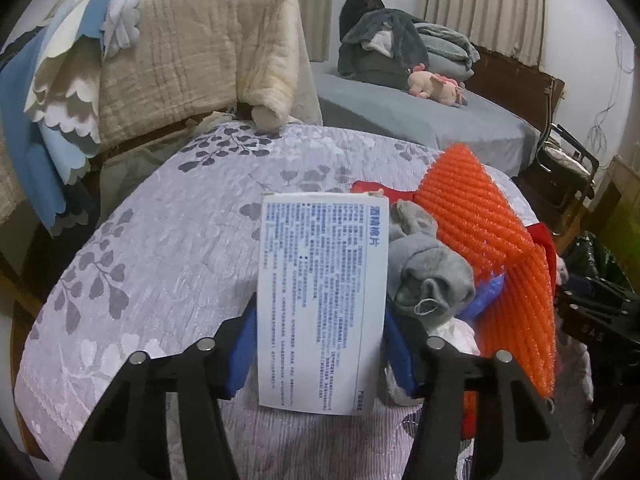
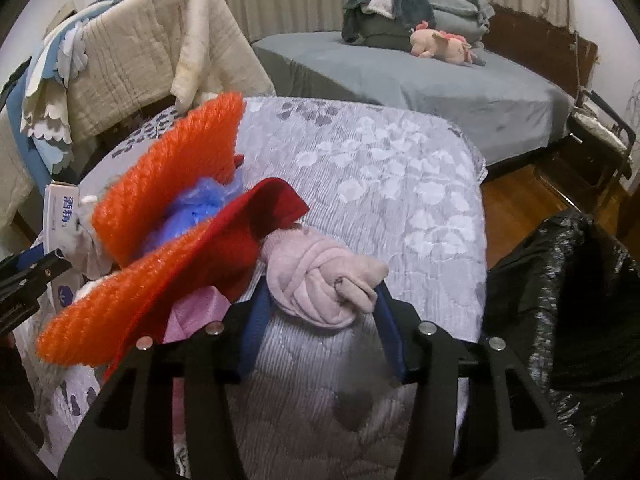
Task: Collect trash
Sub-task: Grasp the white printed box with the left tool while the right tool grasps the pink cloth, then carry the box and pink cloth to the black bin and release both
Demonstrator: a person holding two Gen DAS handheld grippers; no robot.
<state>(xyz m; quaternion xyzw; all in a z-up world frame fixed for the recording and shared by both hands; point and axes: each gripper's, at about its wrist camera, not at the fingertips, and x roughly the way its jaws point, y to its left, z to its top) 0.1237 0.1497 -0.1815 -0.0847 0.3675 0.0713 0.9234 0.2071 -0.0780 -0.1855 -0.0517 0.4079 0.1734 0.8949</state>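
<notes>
On the quilt's near edge, left gripper [image 1: 320, 344] is clamping a light, stiff box [image 1: 322, 300] by its sides; right gripper [image 2: 318, 324] is pinching soft pink cloth [image 2: 324, 280].

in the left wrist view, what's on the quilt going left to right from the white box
white box → grey sock → orange mesh
</notes>
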